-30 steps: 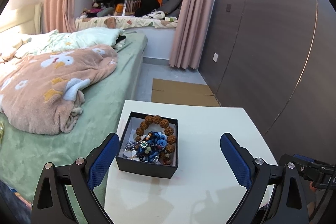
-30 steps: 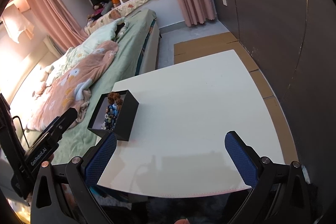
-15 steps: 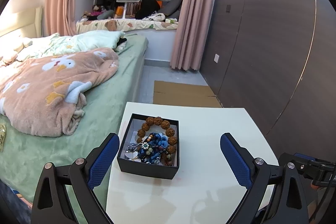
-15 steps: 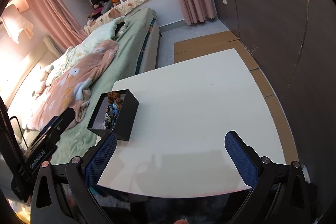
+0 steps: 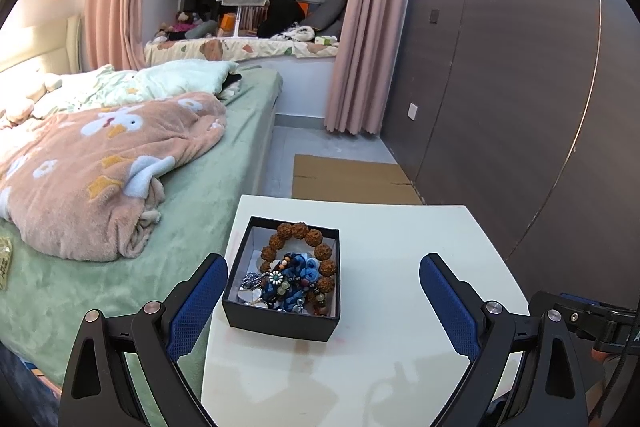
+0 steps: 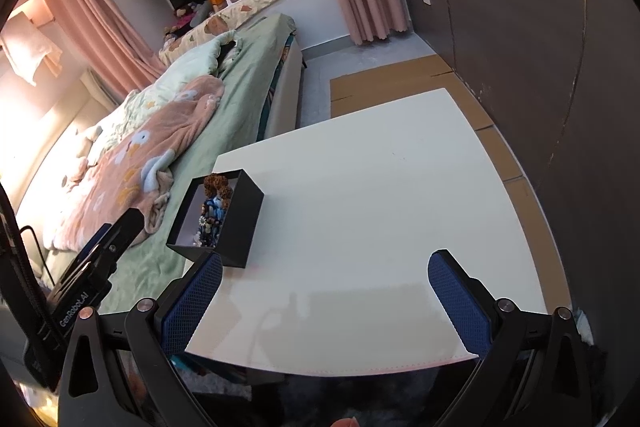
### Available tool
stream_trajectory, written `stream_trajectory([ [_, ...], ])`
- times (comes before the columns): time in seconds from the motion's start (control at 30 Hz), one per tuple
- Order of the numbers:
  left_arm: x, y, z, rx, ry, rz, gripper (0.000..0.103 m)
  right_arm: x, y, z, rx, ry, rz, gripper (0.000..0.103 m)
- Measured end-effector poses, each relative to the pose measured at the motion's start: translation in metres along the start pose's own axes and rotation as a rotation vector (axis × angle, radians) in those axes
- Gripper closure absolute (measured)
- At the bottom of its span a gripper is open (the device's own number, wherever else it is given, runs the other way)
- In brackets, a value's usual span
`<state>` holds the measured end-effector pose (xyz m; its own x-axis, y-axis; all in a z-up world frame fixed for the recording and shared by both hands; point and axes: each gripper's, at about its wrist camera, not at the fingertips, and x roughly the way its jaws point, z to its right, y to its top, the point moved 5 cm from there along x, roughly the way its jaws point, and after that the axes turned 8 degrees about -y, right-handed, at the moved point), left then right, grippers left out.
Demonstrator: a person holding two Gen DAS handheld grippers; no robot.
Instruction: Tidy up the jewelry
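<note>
Green bed (image 5: 224,187) with pink blanket (image 5: 100,167) at left, black box (image 5: 282,323) of beaded jewelry (image 5: 298,267) near left edge of white table (image 5: 400,267), left claw (image 5: 320,301) spread wide and empty just before the box, right claw (image 6: 324,301) likewise wide and empty over bare tabletop, dark wall panels (image 5: 520,107) at right.

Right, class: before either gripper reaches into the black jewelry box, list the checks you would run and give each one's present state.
1. Left gripper open: ok.
2. Right gripper open: ok.
3. Both grippers hold nothing: ok.
4. Black jewelry box has no lid on, contents reachable: ok.
5. Brown bead bracelet free of the blue pieces beside it: cannot tell.
6. White table bare for laying pieces out: ok.
</note>
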<state>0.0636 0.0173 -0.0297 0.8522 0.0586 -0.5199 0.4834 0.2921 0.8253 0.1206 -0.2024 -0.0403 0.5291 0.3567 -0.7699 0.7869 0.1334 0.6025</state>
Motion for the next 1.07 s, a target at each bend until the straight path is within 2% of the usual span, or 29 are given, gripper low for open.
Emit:
stream_trajectory([
  [1.07, -0.0018, 0.0042, -0.0013, 0.020, -0.006, 0.008, 0.006, 0.0073, -0.0011, 0.0000, 0.003, -0.016, -0.021, 0.000],
])
